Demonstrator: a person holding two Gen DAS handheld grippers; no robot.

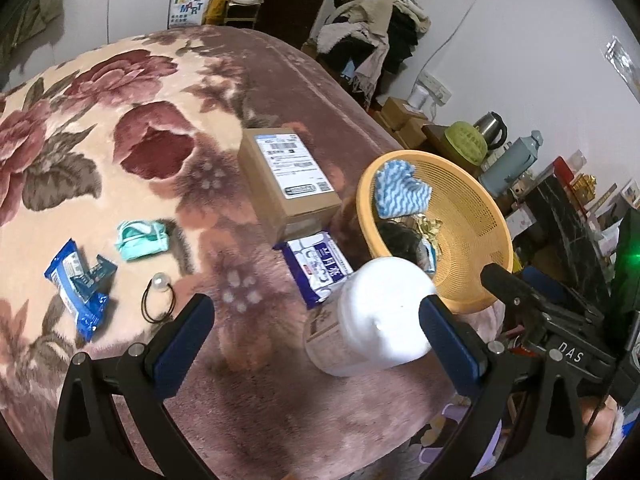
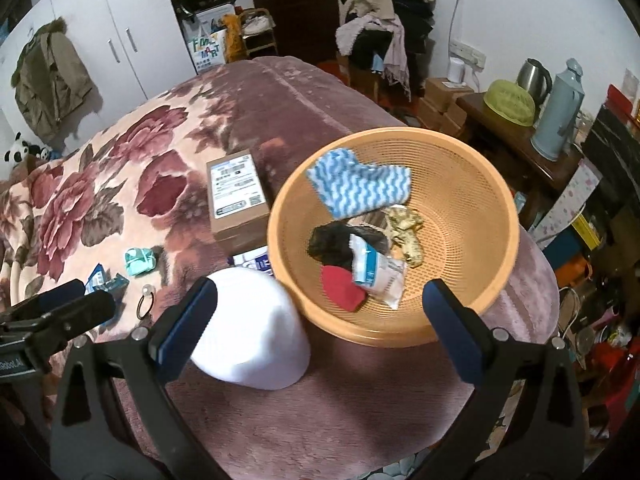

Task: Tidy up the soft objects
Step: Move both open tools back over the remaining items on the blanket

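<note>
An orange mesh basket [image 2: 472, 216] sits on the floral blanket; it also shows in the left wrist view [image 1: 472, 220]. It holds a blue wavy cloth [image 2: 360, 188], a black soft item [image 2: 332, 244], a red piece [image 2: 340, 288], a small white packet [image 2: 378, 270] and a crumpled tan item [image 2: 406, 232]. A mint green pouch [image 1: 142, 239], blue packets [image 1: 78, 280] and a black hair tie with a pearl [image 1: 159, 296] lie at the left. My left gripper [image 1: 316, 320] is open and empty above the blanket. My right gripper [image 2: 320, 308] is open and empty before the basket.
A white plastic bottle [image 1: 376, 320] lies on its side beside the basket, also in the right wrist view [image 2: 250, 332]. A cardboard box [image 1: 288, 176] and a blue-white wipes pack [image 1: 320, 268] lie behind it. Clothes pile [image 2: 384, 20] and a cluttered side table [image 2: 520, 120] stand beyond the bed.
</note>
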